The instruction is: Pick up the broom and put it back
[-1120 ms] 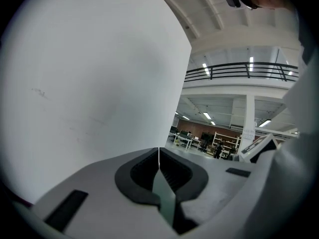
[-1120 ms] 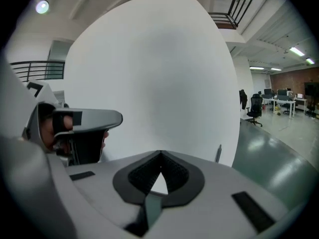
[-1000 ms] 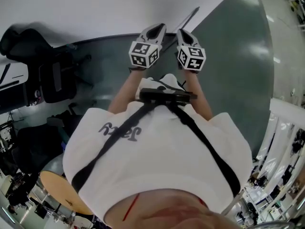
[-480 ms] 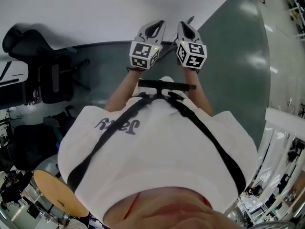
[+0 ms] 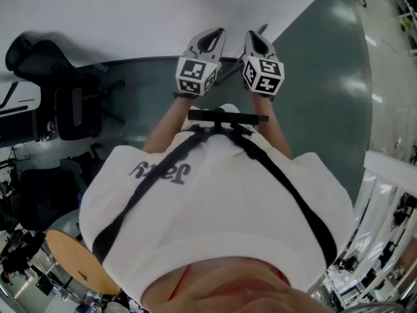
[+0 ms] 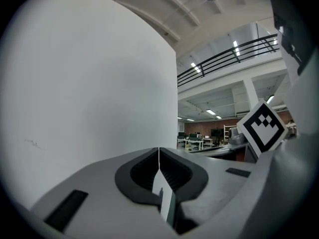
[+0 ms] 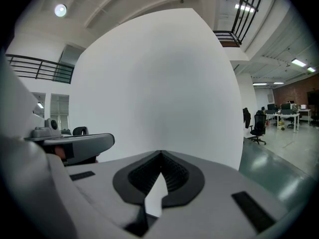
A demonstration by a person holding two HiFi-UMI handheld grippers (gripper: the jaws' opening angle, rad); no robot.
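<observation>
In the head view my left gripper [image 5: 210, 36] and right gripper [image 5: 255, 38] are held side by side in front of the person's chest, pointing at the white wall. Both are shut with nothing between the jaws; the left gripper view [image 6: 159, 151] and the right gripper view [image 7: 160, 153] each show the tips meeting against bare wall. A thin dark rod [image 5: 229, 70], possibly the broom's handle, lies on the green floor beyond and between the grippers, mostly hidden by them. No broom head is visible. The right gripper's marker cube [image 6: 261, 126] appears in the left gripper view.
The curved white wall [image 5: 130, 12] stands close ahead. Black office chairs [image 5: 71, 103] are at the left, a round wooden tabletop [image 5: 71, 259] at lower left, and a white railing [image 5: 391, 168] at the right. Green floor [image 5: 326, 77] stretches away to the right.
Both grippers have risen and moved a little toward the wall. The dark rod on the floor is now more covered by them, and the person's shoe shows less.
</observation>
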